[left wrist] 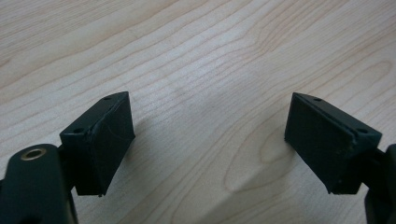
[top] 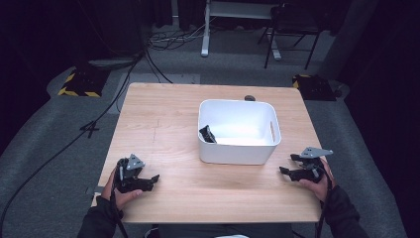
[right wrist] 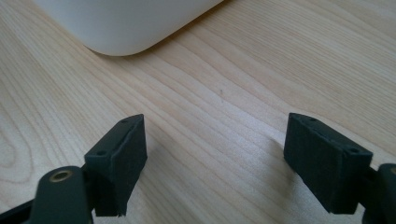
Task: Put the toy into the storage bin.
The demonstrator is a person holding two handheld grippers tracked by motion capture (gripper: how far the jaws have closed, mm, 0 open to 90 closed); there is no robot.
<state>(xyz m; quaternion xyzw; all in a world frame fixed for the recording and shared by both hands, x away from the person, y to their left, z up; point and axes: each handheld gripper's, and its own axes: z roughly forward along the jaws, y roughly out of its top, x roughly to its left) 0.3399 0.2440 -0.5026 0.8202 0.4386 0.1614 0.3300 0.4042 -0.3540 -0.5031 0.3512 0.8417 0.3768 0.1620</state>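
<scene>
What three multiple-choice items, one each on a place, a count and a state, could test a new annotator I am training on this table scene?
1. Where does the white bin stand?
A. On the floor
B. On the table, right of its middle
C. At the table's near left corner

2. How many dark objects lie in the bin?
A. One
B. Three
C. Five

3. How do the left gripper jaws stand?
A. Clamped on the bin's rim
B. Shut tight
C. Apart, with bare wood between them

Answers: 1 B, the high view shows it there. 2 A, a single dark thing lies at its left wall. 3 C, the left gripper view shows a gap between the pads.
</scene>
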